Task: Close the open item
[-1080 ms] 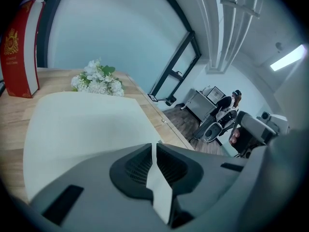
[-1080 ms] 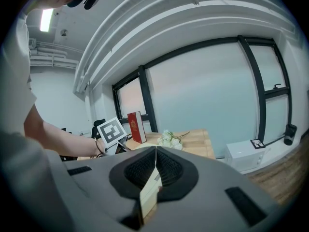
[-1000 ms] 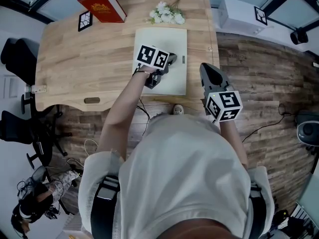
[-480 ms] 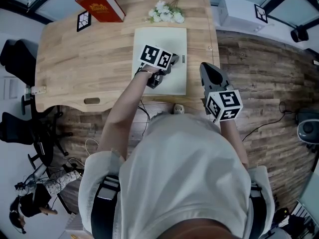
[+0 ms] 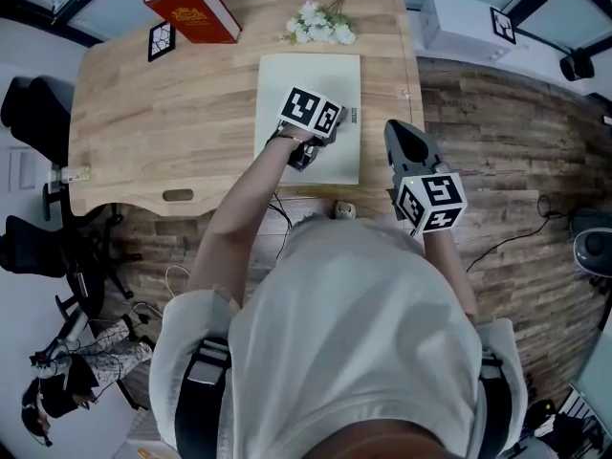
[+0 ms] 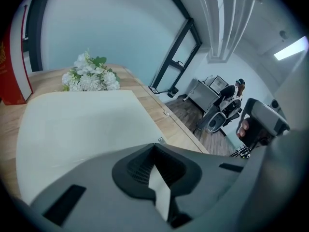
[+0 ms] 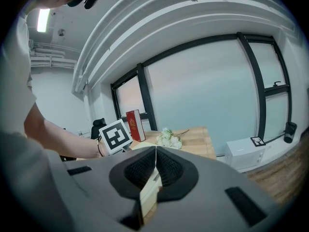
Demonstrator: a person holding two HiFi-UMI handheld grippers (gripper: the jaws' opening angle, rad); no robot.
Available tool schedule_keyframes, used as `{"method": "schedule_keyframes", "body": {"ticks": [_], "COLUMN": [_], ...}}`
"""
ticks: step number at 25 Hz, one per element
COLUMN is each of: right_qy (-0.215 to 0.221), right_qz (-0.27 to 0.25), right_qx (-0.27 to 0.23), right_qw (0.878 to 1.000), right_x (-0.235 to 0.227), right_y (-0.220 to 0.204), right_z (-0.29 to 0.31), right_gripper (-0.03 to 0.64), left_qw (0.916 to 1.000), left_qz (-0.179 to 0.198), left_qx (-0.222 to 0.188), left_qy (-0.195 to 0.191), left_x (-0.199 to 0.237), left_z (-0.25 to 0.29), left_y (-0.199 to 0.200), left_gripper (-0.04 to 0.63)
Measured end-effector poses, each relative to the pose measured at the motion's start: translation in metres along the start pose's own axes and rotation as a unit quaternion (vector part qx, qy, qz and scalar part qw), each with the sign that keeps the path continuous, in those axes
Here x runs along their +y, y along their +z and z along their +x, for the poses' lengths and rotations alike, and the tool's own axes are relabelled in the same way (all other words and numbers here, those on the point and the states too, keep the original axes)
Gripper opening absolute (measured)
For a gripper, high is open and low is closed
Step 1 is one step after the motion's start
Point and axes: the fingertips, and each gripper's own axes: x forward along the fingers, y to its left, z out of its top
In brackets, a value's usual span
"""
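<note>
Closest to the person, the right gripper (image 7: 156,149) hung off the folder's near right corner, out past the table's (image 5: 143,132) edge. Its jaws were pressed together with nothing between them, and it pointed toward the far end of the folder.

A little further in, the left gripper (image 6: 154,151) was tipped downward over the near right part of the folder (image 5: 311,75). Its jaws had just been closing and now met with nothing between them. I could not tell whether the tips touched the cover.

The folder was a pale, greenish-white rectangle. It lay flat and shut, with its long sides running away from the person and a small clasp (image 5: 352,115) on its right edge. The left gripper sat just beside that clasp, and most of the plain cover stretched beyond the jaws.

Just past the folder's far edge lay a bunch of white flowers (image 5: 320,27). Beyond its far left corner, well apart, rested a red book (image 5: 196,10).
</note>
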Motion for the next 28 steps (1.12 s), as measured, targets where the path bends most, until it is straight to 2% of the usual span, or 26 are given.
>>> {"method": "schedule_keyframes", "body": {"ticks": [4, 15, 23, 28], "right_qy": [0.004, 0.009, 0.009, 0.009], "right_qz": [-0.001, -0.002, -0.007, -0.014], "right_qx": [0.002, 0.002, -0.007, -0.015], "right_qw": [1.000, 1.000, 1.000, 1.000], "right_x": [0.001, 0.006, 0.014, 0.027], "right_y": [-0.001, -0.003, -0.001, 0.001], "right_z": [0.003, 0.004, -0.004, -0.012], "right_gripper": [0.020, 0.019, 0.020, 0.020], "left_qw": [0.9999, 0.9998, 0.9995, 0.9986], "left_qz": [0.010, 0.003, -0.012, -0.048], "left_qx": [0.004, 0.009, 0.000, -0.012], "left_qy": [0.011, 0.019, 0.030, 0.017], "left_x": [0.000, 0.002, 0.001, -0.003], "left_z": [0.002, 0.005, 0.003, -0.003], "left_y": [-0.001, -0.002, 0.000, -0.002], "left_gripper": [0.021, 0.021, 0.021, 0.021]}}
